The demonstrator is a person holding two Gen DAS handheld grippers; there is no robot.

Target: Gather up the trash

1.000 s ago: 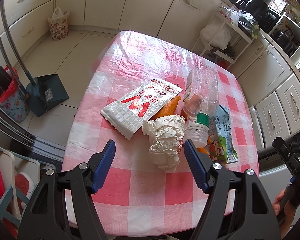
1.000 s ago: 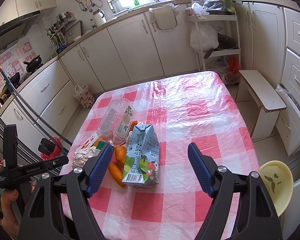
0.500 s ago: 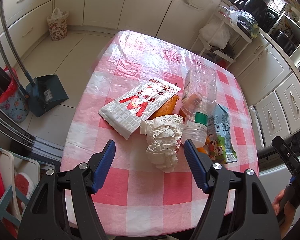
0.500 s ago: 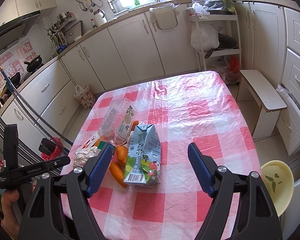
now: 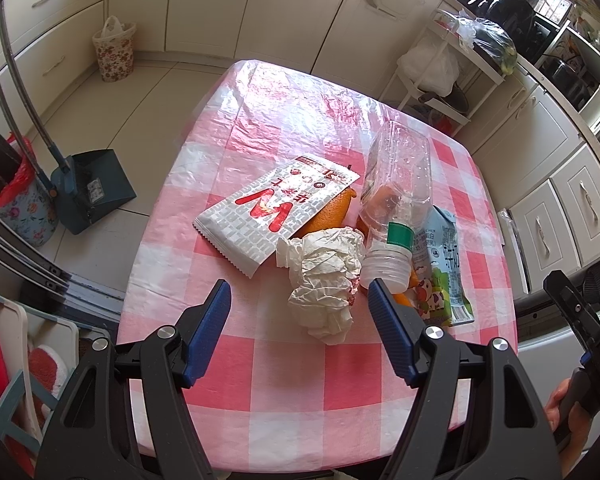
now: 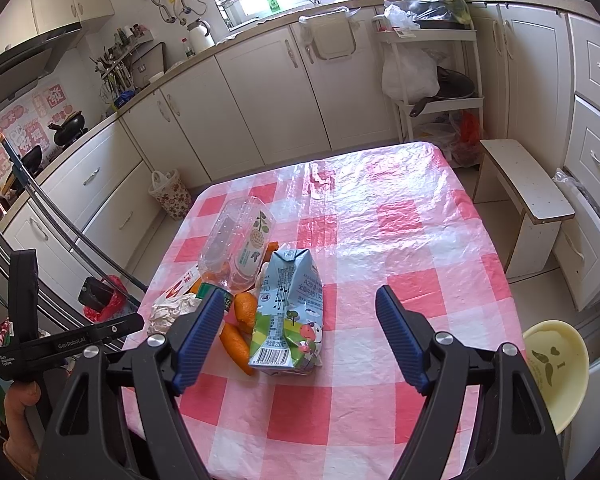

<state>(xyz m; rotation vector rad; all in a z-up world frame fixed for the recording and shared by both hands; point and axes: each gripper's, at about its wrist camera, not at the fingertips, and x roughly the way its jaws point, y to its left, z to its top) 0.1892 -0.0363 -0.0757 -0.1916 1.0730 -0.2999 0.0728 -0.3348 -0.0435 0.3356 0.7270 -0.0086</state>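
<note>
Both jaws apart | clear bottle empty, capped | milk carton flattened

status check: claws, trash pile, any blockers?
Left claw open, empty, lined up on crumpled paper. Right claw open, empty, above milk carton. Pile untouched: snack wrapper, plastic bottle, orange peels bunched together. Bottle crowds the paper.

one bottle, one carton, one wrapper

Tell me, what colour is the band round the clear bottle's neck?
Green, on the plastic bottle; the left wrist view shows it best.
</note>
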